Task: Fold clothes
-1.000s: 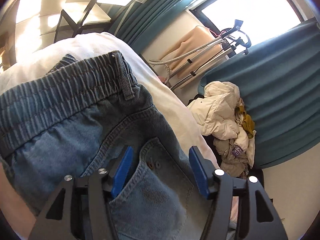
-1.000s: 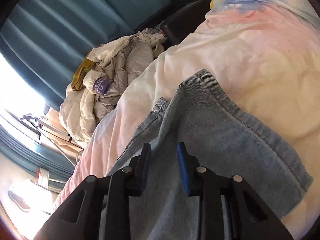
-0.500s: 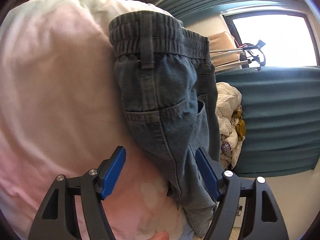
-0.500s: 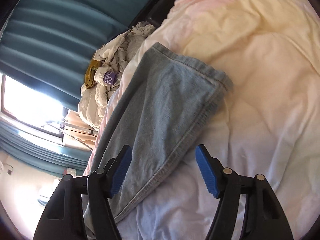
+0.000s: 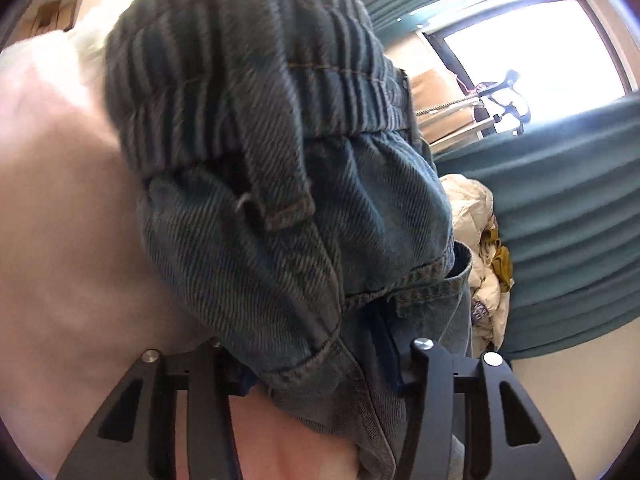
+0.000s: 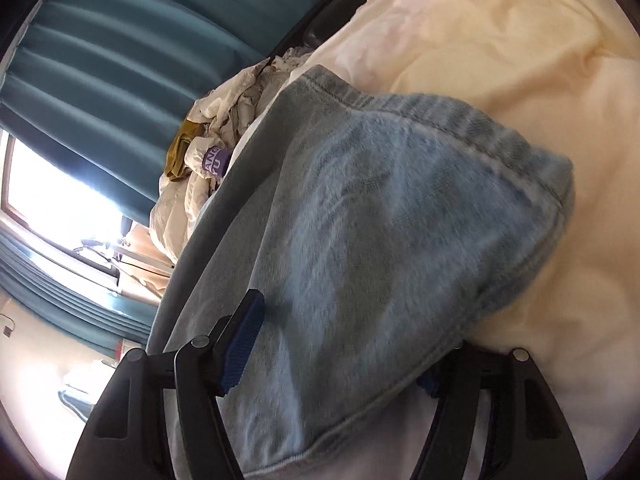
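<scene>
Jeans [image 5: 280,216] lie on the bed [image 6: 500,40], waistband end between the closing jaws of the left gripper [image 5: 316,364]. Right gripper [image 6: 336,356] straddles the leg hem, jaws closing; pad contact cannot be told for either.

Denim jeans [image 5: 280,220] cover both pads of the left claw [image 5: 316,364], so contact probably cannot be confirmed.
</scene>
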### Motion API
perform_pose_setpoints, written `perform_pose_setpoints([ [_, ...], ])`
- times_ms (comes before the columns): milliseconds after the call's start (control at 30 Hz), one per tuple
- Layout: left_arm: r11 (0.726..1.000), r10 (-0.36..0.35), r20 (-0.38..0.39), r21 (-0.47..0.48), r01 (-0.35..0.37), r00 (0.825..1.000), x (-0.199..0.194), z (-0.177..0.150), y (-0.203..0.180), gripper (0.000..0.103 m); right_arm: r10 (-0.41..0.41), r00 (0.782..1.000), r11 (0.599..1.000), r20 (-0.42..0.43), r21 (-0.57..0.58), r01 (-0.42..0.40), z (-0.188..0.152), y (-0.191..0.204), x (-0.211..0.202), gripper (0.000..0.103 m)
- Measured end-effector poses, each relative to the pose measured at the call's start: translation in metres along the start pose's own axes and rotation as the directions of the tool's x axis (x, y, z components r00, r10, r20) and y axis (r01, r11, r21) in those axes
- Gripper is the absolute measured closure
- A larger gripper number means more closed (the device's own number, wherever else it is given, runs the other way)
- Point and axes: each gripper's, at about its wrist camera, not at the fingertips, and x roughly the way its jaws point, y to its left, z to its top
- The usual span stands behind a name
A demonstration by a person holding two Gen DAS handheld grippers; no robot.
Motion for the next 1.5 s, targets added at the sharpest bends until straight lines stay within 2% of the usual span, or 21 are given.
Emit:
perform_pose_setpoints([
  [67,0.998,0.032,0.008,0.052,-0.033,0.999,0.001,0.001,-0.012,0.070,-0.044,0.998,0.999,0.036,0.002,0.044,0.001,0.001,0.001,0.060],
  [100,0.997,0.041,0.012,0.061,-0.041,0.999,0.000,0.000,-0.015,0.075,-0.062,0.997,0.998,0.048,0.013,0.061,0.002,0.000,0.000,0.074],
  [167,0.996,0.053,0.022,0.070,-0.055,0.998,-0.005,0.000,-0.022,0.082,-0.064,0.996,0.998,0.066,0.017,0.063,0.004,0.001,-0.007,0.089],
  [233,0.996,0.048,0.035,0.074,-0.050,0.998,-0.018,0.002,-0.029,0.086,-0.065,0.995,0.998,0.082,-0.008,0.066,0.007,0.009,-0.017,0.094],
  [300,0.987,0.080,0.066,0.132,-0.088,0.995,-0.034,0.005,-0.038,0.091,-0.053,0.994,0.998,0.098,-0.022,0.055,0.009,0.019,-0.034,0.095],
  [367,0.984,0.102,0.094,0.134,-0.114,0.990,-0.050,0.007,-0.042,0.093,-0.015,0.994,1.000,0.112,-0.015,0.017,0.008,0.025,-0.055,0.096],
  [467,0.990,0.101,0.094,0.088,-0.110,0.990,-0.077,0.010,-0.032,0.095,0.022,0.993,1.000,0.112,-0.012,-0.021,0.004,0.029,-0.087,0.097],
  [567,0.991,0.096,0.094,0.080,-0.104,0.991,-0.107,0.004,-0.025,0.096,0.040,0.994,0.999,0.106,-0.019,-0.038,-0.001,0.030,-0.117,0.097],
  [800,0.995,0.094,-0.009,0.046,-0.094,0.996,-0.171,-0.028,0.030,0.096,0.035,0.992,0.999,0.122,0.007,-0.036,-0.017,0.008,-0.190,0.097],
  [900,0.995,0.099,-0.046,0.024,-0.098,0.994,-0.183,-0.046,0.057,0.096,0.019,0.997,0.996,0.076,0.082,-0.026,-0.029,-0.020,-0.199,0.097],
  [1000,0.995,0.094,-0.024,0.028,-0.094,0.995,-0.175,-0.060,0.066,0.095,-0.025,0.999,0.985,-0.026,0.170,0.029,-0.038,-0.052,-0.188,0.096],
  [1067,0.991,0.126,-0.007,0.050,-0.125,0.992,-0.169,-0.066,0.065,0.095,-0.036,0.995,0.972,-0.095,0.227,0.057,-0.044,-0.072,-0.178,0.094],
  [1167,0.973,0.183,0.021,0.137,-0.184,0.983,-0.170,-0.074,0.054,0.089,0.006,0.987,0.959,-0.158,0.282,0.039,-0.052,-0.091,-0.177,0.092],
  [1233,0.947,0.223,0.038,0.227,-0.226,0.974,-0.175,-0.081,0.043,0.081,0.020,0.985,0.959,-0.172,0.281,0.029,-0.056,-0.094,-0.182,0.088],
  [1367,0.911,0.204,0.075,0.351,-0.218,0.976,-0.202,-0.100,0.025,0.053,-0.020,0.990,0.957,-0.141,0.284,0.060,-0.070,-0.093,-0.206,0.079],
  [1500,0.869,0.167,0.121,0.451,-0.204,0.978,-0.234,-0.121,0.002,0.053,-0.109,0.989,0.956,-0.099,0.261,0.132,-0.077,-0.088,-0.230,0.079],
])
